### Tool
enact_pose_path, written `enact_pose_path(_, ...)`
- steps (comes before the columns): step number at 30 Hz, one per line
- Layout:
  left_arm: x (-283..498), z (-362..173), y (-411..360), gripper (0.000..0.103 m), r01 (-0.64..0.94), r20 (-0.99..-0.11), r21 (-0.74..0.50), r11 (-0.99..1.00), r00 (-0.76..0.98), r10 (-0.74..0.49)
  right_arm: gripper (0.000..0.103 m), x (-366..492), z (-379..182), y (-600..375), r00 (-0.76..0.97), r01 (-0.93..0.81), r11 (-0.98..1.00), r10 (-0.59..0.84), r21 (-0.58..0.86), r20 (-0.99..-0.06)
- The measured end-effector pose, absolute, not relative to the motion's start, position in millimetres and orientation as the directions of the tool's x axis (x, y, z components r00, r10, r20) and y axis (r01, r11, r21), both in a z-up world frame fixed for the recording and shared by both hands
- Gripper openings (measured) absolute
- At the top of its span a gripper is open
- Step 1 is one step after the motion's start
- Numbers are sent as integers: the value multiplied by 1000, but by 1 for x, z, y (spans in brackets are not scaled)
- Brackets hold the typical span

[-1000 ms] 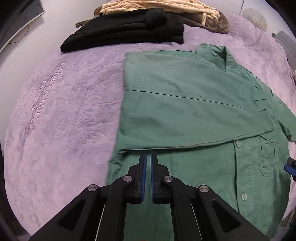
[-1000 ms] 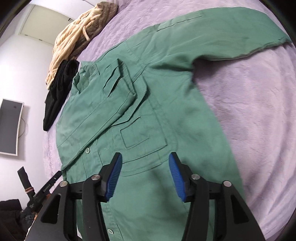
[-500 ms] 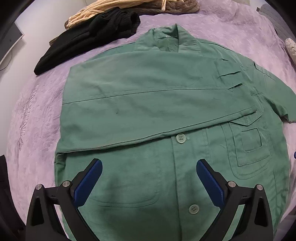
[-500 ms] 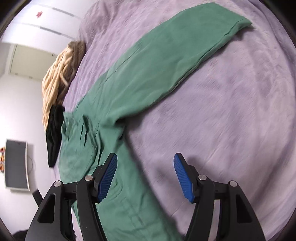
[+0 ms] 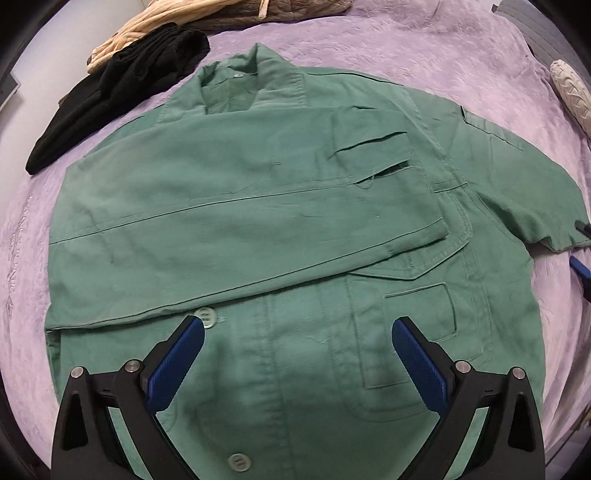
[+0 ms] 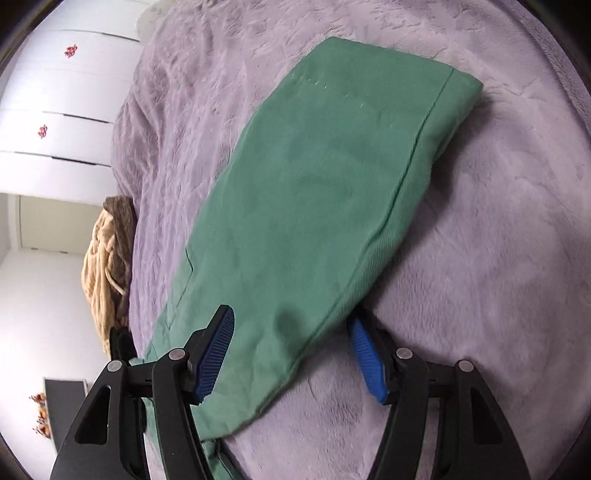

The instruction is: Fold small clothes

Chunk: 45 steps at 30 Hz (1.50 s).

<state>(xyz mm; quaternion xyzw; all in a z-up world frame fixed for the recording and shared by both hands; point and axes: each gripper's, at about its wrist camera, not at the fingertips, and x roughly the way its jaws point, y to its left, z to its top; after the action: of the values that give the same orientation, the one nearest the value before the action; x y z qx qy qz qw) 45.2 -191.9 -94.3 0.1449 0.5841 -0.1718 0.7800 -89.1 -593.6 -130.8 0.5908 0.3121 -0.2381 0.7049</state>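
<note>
A green button shirt (image 5: 258, 206) lies face up on the purple blanket (image 5: 406, 55). One long sleeve (image 5: 221, 236) is folded across its chest. My left gripper (image 5: 298, 321) hangs over the button placket below that fold, jaws wide open, nothing between the pads. The other sleeve (image 6: 332, 166) stretches out flat over the blanket (image 6: 498, 258). My right gripper (image 6: 291, 315) straddles it near the shoulder end, open. The cloth lies between the pads, and the right pad (image 6: 365, 354) sits at the sleeve's edge. A blue pad of that gripper (image 5: 580, 273) shows at the far right of the left wrist view.
A folded black garment (image 5: 110, 92) and a beige and brown pile (image 5: 184, 22) lie beyond the collar; the pile (image 6: 103, 258) also shows in the right wrist view. A pale cushion (image 5: 570, 88) sits at the right edge. White cupboard doors (image 6: 55, 110) stand behind the bed.
My left gripper's jaws went from shut to wide open and it slid right over the shirt front. My right gripper swung away from the chest pocket out along the spread sleeve.
</note>
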Motion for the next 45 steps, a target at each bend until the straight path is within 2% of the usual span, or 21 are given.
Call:
enact_pose_path(3,46,-99,-200,102,432,-960,29,902,264,-95,67,-82,-134,-605,698,704,157,28,693,-715)
enact_pose_path(4,46,-99,-203,102,429,-960,30,903,265,-94,64,-82,-134,-607,704,699,144,31,700,-710)
enact_pose_path(6,47,-99,-206,102,422,-960,27,906,265,-95,17,-83,-134,-610,730,675,116,42,729,-682)
enact_pose_path(7,47,-98,-207,102,420,-959,23,907,267,-99,4,-83,-132,-611,741,663,108,52,741,-670)
enact_pose_path(11,52,-91,-204,102,413,-951,25,910,289,-105,4,-77,-98,-600,787,590,207,66,780,-613)
enact_pose_path(18,70,-79,-165,102,355,-937,33,934,337,-95,4,6,-6,-510,804,367,557,213,745,-555)
enact_pose_path(23,82,-73,-122,102,288,-927,28,957,365,-83,4,80,23,-382,715,166,790,315,590,-624)
enact_pose_path(26,90,-75,-96,102,253,-924,27,967,376,-72,4,113,-4,-294,600,87,851,370,517,-709)
enact_pose_path(31,99,-86,-56,102,197,-931,18,980,360,-55,14,128,-82,-233,416,186,865,360,465,-835)
enact_pose_path(34,103,-93,-36,102,189,-936,14,982,349,-54,26,111,-95,-243,436,274,796,398,540,-807)
enact_pose_path(35,104,-94,-30,102,189,-935,13,982,350,-55,33,107,-92,-250,456,286,784,395,551,-798)
enact_pose_path(37,105,-93,-18,102,185,-934,5,983,353,-62,40,89,-80,-270,525,349,739,354,576,-774)
enact_pose_path(39,107,-91,-7,102,175,-933,-7,985,354,-70,40,91,-74,-294,567,411,674,338,613,-752)
enact_pose_path(40,108,-90,-1,102,168,-932,-12,986,355,-72,40,89,-76,-304,583,452,630,327,631,-744)
enact_pose_path(41,109,-90,4,102,161,-932,-15,987,356,-73,32,91,-77,-312,589,482,602,316,637,-744)
enact_pose_path(43,113,-88,11,102,152,-930,-23,988,358,-77,4,101,-73,-314,587,503,610,279,613,-760)
enact_pose_path(45,114,-86,18,102,146,-928,-34,989,363,-85,4,117,-53,-294,582,434,729,221,529,-782)
